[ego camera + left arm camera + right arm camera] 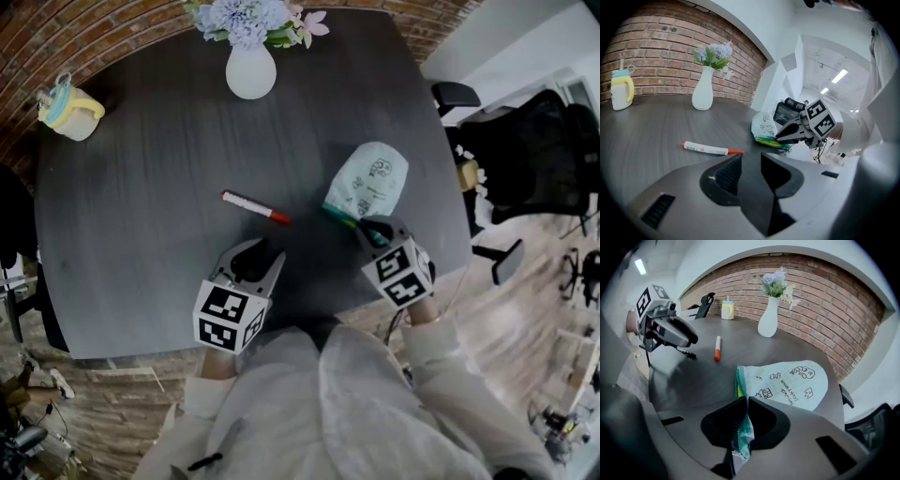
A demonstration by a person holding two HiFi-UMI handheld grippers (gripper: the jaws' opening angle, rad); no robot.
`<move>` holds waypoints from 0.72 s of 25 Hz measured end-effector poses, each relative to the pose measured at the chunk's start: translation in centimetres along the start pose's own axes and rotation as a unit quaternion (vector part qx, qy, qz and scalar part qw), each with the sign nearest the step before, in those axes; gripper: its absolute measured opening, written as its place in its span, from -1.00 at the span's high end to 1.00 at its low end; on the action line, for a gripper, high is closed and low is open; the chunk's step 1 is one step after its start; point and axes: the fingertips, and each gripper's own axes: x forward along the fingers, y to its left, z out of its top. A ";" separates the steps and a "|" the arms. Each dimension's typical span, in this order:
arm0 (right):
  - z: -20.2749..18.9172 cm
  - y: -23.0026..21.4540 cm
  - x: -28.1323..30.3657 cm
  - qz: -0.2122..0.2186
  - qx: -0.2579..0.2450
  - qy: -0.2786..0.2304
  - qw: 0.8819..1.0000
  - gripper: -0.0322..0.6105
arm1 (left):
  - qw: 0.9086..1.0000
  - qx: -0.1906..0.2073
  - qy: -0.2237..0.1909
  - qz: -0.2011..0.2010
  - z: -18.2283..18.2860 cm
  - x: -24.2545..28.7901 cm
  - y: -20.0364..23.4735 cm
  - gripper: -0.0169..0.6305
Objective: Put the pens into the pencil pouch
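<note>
— Head view first. Pen (255, 207) where?
— Mid-frame, flat on table (141, 234). White barrel, red cap toward lower right. Touching nothing but table.
— Left gripper (258, 255)?
— Just below pen, lower centre of frame. Released: jaws a little apart in left gripper view, nothing between.
— Pouch (368, 183)?
— Right of centre, lying on table. Pale green with small doodles, rounded end toward upper frame, mouth toward lower frame.
— Right gripper (370, 230)?
— At pouch's mouth, lower right. Clenched on pouch: teal zipper edge pinched between jaws, seen plainly in right gripper view.
— Pen and pouch touching?
— No, apart; bare table between.
— Anything else?
— White vase (251, 70) with flowers (248, 19), top centre. Yellow bottle (68, 111), upper left.
</note>
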 end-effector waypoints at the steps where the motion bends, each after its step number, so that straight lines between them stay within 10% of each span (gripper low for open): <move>1: 0.0 0.0 -0.2 0.007 0.013 -0.005 1.000 0.83 | 1.000 0.000 -0.002 0.000 0.1 -0.1 0.0 0.54; 12: 1.5 0.3 -3.1 0.035 0.124 -0.079 0.989 0.84 | 0.999 0.015 -0.029 0.000 1.2 -1.1 -0.6 0.68; 18: 3.8 0.3 -5.3 0.100 0.269 -0.169 0.943 0.83 | 0.999 0.021 -0.041 -0.002 1.5 -1.7 -1.2 0.73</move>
